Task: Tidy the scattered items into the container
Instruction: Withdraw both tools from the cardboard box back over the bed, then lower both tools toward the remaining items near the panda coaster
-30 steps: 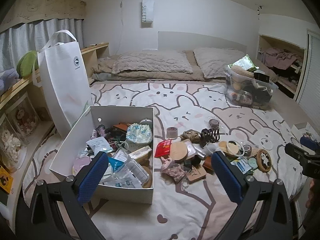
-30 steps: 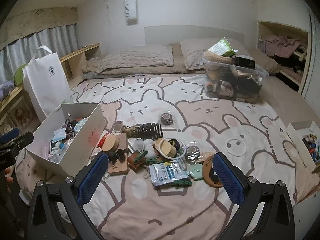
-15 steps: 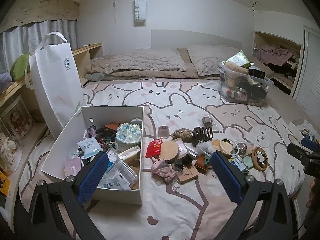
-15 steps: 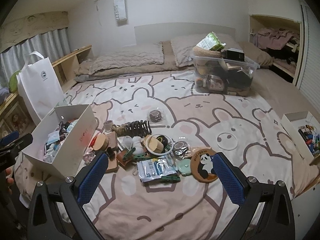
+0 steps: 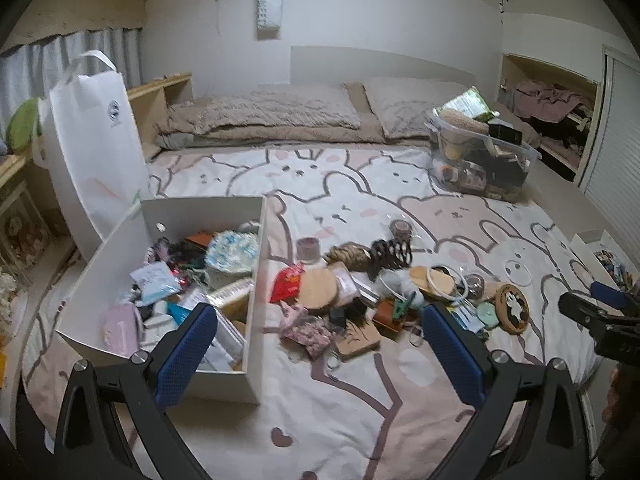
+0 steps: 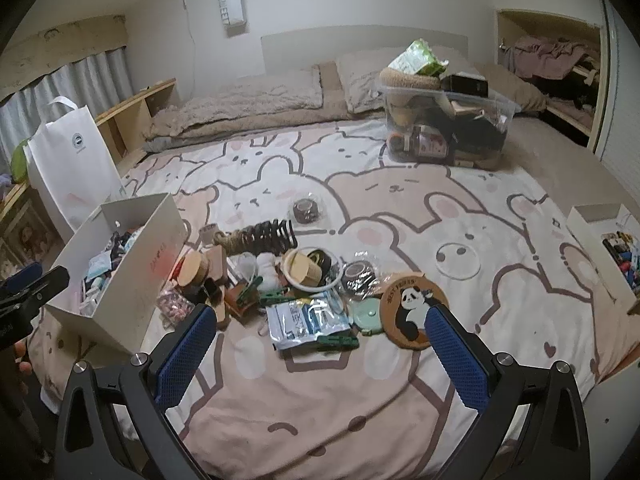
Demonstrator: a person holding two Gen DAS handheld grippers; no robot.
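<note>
Clutter (image 6: 304, 280) is spread across the middle of the bed (image 6: 460, 240), lower centre in both views, just right of the white box (image 5: 256, 280) that serves as the container. The box sits at lower left of each frame, already partly filled with packets and pouches. Both grippers are held above the near edge of the bed with nothing between the pads: the left gripper (image 5: 320, 348) has its jaws spread wide over the box corner and the nearest items, and the right gripper (image 6: 320, 348) is likewise released over the panda coaster (image 6: 412, 312) and the blue packet (image 6: 308, 320).

The step in hand is judged to be choosing and approaching the next item. The work is best split by reach: the left gripper is placed for the red packet (image 5: 286, 286) and wooden disc (image 5: 318, 290) lying just beside the box wall, while the coaster and blue packet at the right edge of the heap are better taken by the right.

Flat pieces should be approached at a low angle and pinched by an edge, since the soft bedding will give under a downward push. The blue packet appears to have a green clip (image 6: 336, 340) resting on its lower edge, though the view is too warped to be sure; the clip should be lifted first. Each item should be carried clear over the box wall and let go low inside, so that the pile already there is not knocked out.
</note>
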